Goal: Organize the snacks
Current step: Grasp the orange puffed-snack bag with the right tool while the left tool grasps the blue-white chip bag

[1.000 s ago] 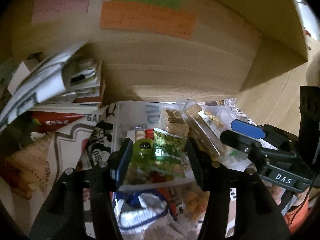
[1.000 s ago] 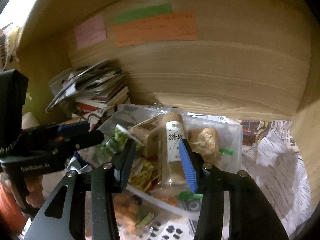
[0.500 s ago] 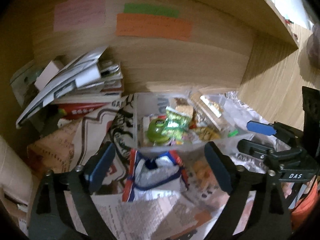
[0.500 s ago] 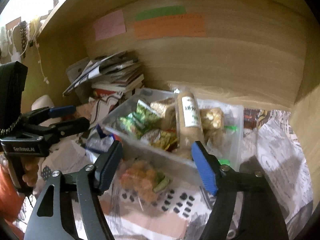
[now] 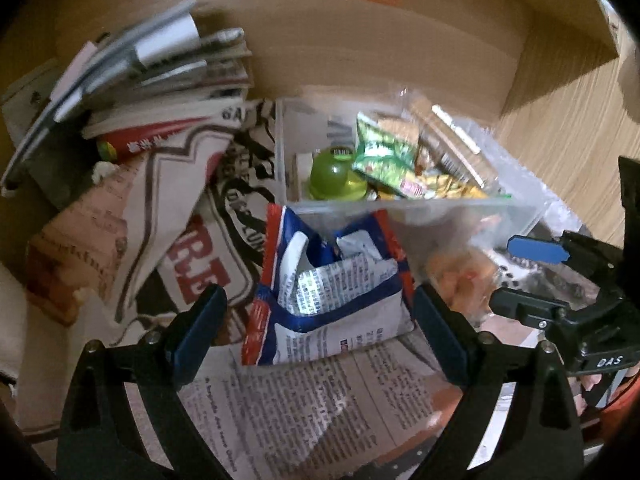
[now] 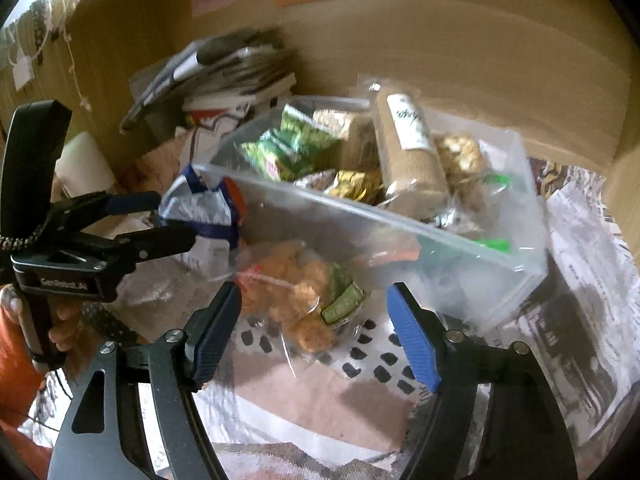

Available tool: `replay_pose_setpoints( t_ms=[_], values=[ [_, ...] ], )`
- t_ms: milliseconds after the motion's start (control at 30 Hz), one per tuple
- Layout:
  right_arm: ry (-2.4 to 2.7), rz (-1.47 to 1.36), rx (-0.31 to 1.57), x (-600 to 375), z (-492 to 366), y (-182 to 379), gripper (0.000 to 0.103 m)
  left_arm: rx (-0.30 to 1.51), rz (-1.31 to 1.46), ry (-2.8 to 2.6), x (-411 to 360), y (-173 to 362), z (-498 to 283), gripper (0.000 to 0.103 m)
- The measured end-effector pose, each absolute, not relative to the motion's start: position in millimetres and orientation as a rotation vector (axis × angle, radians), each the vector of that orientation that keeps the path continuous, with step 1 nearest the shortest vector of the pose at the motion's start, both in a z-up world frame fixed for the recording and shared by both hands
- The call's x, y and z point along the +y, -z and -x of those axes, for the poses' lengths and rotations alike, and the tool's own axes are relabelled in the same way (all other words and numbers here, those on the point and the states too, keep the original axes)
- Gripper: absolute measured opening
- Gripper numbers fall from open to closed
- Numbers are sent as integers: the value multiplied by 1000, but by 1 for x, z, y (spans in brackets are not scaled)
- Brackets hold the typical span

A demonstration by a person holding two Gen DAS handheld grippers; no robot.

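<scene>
Sitting at the back against the wood panel: clear plastic bin (image 6: 400, 216), rigid, already holding green packets (image 6: 292, 148), a long biscuit sleeve (image 6: 412, 152), a green cup (image 5: 338, 176); lying just in front of the bin, left side: red-white-blue bag (image 5: 328, 280), crinkly, light, prob. best pinched at the puckered top; lying just in front of the bin, centre: clear bag of orange snacks (image 6: 304, 300), soft, crushable, slippery film; left gripper (image 5: 316, 336) and right gripper (image 6: 316, 336) both gaping, jaws just been opening, clamping nothing.
</scene>
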State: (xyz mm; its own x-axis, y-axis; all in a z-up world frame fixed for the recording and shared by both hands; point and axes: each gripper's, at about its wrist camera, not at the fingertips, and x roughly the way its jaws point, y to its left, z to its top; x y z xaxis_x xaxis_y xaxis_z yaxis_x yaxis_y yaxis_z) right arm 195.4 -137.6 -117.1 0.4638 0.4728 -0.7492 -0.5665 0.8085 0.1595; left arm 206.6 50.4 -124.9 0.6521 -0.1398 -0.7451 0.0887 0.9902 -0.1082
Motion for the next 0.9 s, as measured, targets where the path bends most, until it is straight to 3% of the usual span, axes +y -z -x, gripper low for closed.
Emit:
replay_pose_setpoints(
  t_ms=[133,367,500,600,700,900],
  values=[
    [-649,154,903,-128,-201,125,72,881,71,147,48,137,-216,95],
    [-681,162,935,-118,-212,137,85,919,108,155,48,155,-229,94],
    [-693,148,941,-117,-215,140,88,921,152,185,54,159,-232,86],
    [-693,160,934,-116,-214,140,85,911,156,213,53,158,-228,73],
    [-702,167,922,-117,-212,139,76,899,154,207,51,158,-220,69],
    [-719,167,916,-120,-207,136,49,869,174,209,52,150,-196,56]
  ],
)
